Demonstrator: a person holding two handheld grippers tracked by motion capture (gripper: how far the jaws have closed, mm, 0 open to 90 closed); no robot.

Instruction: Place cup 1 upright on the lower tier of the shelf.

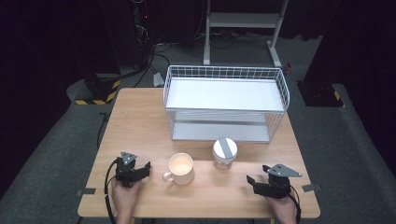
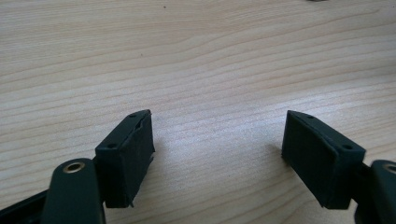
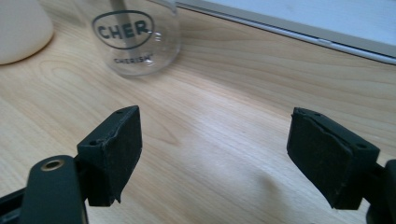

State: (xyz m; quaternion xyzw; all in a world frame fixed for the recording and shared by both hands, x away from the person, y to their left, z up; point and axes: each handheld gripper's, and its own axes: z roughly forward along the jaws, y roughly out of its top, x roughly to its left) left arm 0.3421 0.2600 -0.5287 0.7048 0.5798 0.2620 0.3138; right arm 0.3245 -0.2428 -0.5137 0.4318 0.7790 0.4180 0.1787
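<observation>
At the near edge of the table (image 1: 140,116), both claws sat low and empty, one at each side of the two containers. Left claw (image 1: 144,169) was parked just left of the cream mug (image 1: 181,168), jaws about halfway apart over bare wood, nothing between the pads (image 2: 133,158). It pointed toward the mug's handle side, so it looked staged for a handle or rim grab, not committed.

Right claw (image 1: 252,180) lay near the right front corner, jaws wide, nothing gripped. Its own camera looked along the tabletop at the clear glass jar (image 3: 137,35), lettered on its side, with the mug's pale wall at the far left. Jar (image 1: 224,152) stood upright, grey-striped lid on, between the mug and the right claw but apart from both. Wide jaws made sense: the jar body is broad, so the opening had to clear it.

White wire rack (image 1: 224,100) stood behind both items, with two shelves. Mug and jar sat just in front of its lower shelf, likely staged for loading. My read: nothing picked yet, approach phase, jar the likelier first target.
</observation>
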